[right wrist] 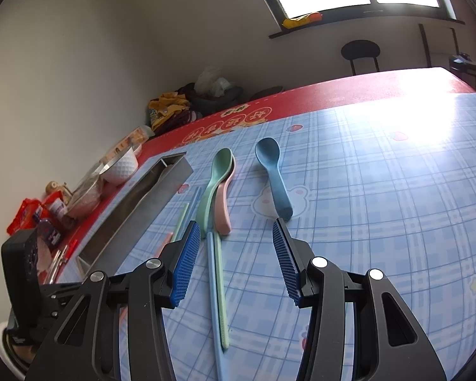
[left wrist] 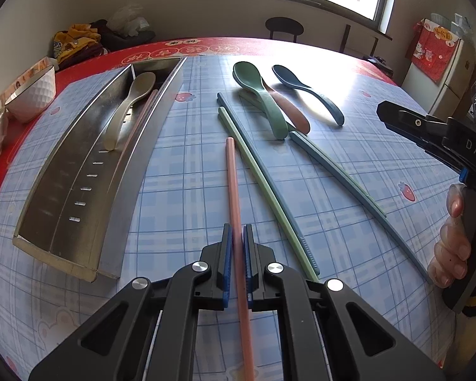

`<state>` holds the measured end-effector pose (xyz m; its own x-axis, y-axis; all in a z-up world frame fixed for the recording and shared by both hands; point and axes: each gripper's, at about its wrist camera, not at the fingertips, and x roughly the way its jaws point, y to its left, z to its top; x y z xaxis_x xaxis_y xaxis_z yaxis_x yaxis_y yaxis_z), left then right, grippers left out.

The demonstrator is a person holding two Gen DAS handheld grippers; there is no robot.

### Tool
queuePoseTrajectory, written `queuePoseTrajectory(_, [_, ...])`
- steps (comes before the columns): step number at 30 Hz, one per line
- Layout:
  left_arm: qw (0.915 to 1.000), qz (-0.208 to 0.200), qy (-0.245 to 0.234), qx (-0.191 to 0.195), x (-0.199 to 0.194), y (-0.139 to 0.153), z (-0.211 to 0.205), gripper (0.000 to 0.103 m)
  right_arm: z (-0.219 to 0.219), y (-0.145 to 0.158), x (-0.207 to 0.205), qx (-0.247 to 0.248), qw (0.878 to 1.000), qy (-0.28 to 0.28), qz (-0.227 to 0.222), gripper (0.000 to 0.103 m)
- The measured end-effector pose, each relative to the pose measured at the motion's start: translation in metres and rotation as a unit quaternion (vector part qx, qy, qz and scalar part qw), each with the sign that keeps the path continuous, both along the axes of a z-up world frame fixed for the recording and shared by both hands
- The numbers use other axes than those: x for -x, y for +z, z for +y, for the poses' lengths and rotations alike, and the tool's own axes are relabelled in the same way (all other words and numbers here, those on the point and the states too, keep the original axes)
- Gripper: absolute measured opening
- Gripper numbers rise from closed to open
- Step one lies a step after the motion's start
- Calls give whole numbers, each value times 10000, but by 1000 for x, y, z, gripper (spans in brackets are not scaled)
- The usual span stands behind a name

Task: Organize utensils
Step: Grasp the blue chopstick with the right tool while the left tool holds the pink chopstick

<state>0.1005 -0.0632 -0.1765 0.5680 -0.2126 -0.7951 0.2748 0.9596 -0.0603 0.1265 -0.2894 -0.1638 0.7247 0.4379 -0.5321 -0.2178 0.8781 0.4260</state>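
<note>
Bare cloth [left wrist: 181, 158] separates tray [left wrist: 89, 158] from chopsticks [left wrist: 269, 190].

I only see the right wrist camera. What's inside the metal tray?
Observer: A beige spoon lies in the tray.
Operator: What's the other hand-held gripper doing?
Observer: The left hand-held gripper is shut on a pink chopstick.
Operator: Who's holding my gripper?
Observer: A hand is wrapped around the handle of the right hand-held gripper.
</note>
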Motion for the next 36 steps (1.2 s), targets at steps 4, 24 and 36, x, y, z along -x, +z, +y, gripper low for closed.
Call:
queuePoseTrajectory(4, [9997, -33, 14, 255, 1, -1, 6, 7, 9, -2, -3, 269, 9996, 68, 88, 47])
queuePoseTrajectory(24, [9926, 206, -22, 1196, -6, -3, 28, 8, 68, -5, 7, 1706, 9770, 899, 915, 13])
queuePoseTrajectory(36, [9916, 217, -63, 1272, -1, -3, 30, 8, 55, 4, 25, 1510, 9795, 764, 1091, 12])
